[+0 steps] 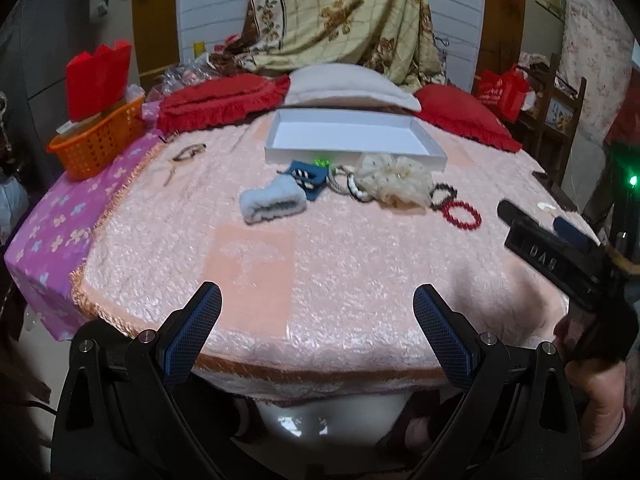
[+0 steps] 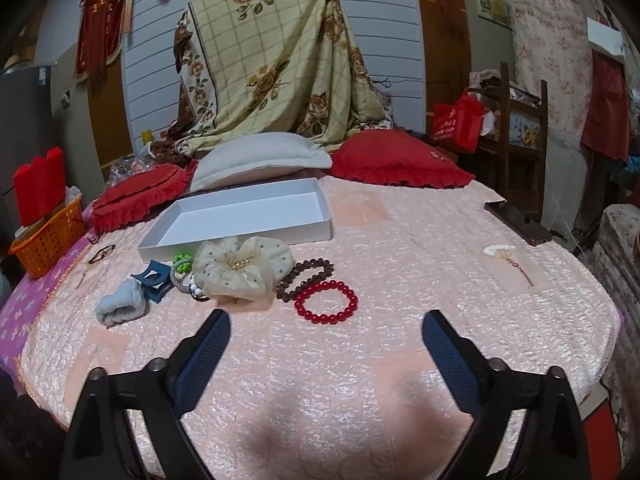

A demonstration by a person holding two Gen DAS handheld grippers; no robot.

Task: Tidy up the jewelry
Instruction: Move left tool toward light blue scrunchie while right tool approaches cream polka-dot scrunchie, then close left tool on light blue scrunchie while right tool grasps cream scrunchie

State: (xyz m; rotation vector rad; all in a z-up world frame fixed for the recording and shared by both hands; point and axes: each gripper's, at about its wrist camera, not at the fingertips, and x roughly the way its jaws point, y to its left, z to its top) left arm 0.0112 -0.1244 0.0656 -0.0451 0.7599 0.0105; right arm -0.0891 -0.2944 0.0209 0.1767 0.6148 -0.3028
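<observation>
Both tongs stand released with nothing between their pads: your left gripper (image 1: 317, 300) hovers above the near edge of the pink blanket (image 1: 360, 280), and your right gripper (image 2: 326, 326) hangs wide over the same cover, a little short of the jewelry. No earlier view is on hand to judge movement.

You find the jewelry heaped in front of the white box (image 2: 240, 216), which lies open and empty near the pillows. A red bead bracelet (image 2: 326, 301) lies nearest your right gripper, touching a brown bead bracelet (image 2: 306, 276) just behind it. Beside those sits a cream scrunchie (image 2: 240, 272), then green beads (image 2: 182, 266), a blue hair claw (image 2: 154, 282) and a pale blue fuzzy band (image 2: 120, 306) at the left end of the heap.

Well apart to the right lies a fan-shaped hairpin (image 2: 506, 260), with a dark phone (image 2: 518, 222) beyond it. An orange basket (image 2: 48, 240) stands at the far left edge.
</observation>
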